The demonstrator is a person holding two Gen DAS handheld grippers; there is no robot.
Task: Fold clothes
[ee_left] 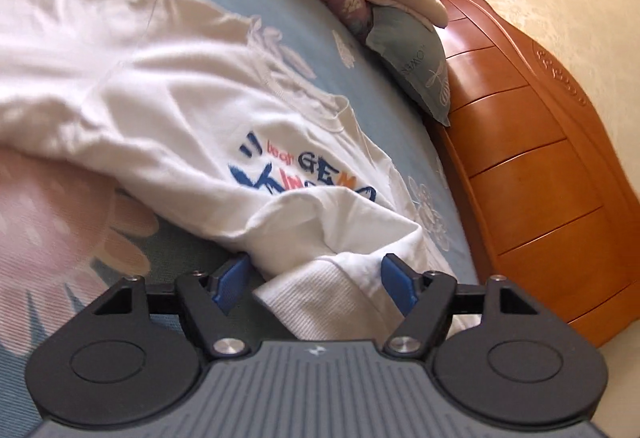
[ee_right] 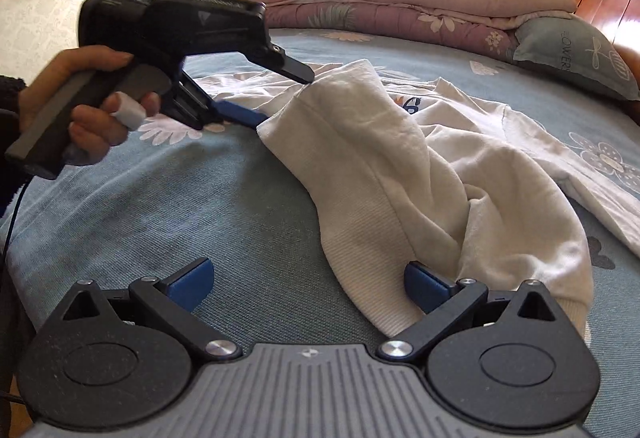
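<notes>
On the blue flowered bedspread (ee_right: 200, 206) lies a rumpled white sweatshirt (ee_right: 420, 166), its ribbed cuff (ee_left: 320, 302) loose between the left gripper's (ee_left: 316, 282) spread fingers, while the right gripper (ee_right: 308, 284), fingers also apart and gripping nothing, nears the hem, likely to pinch it

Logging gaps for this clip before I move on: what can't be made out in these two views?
- Print on the white sweatshirt: left wrist view, lower letters covered by a fold; right wrist view, nearly all hidden behind the raised sleeve.
- Far side of the left tool: right wrist view, the cloth covers its tips.
- Sweatshirt's left part: left wrist view, blurred and cut by the edge.
- Pillow lettering: partly readable only.
</notes>
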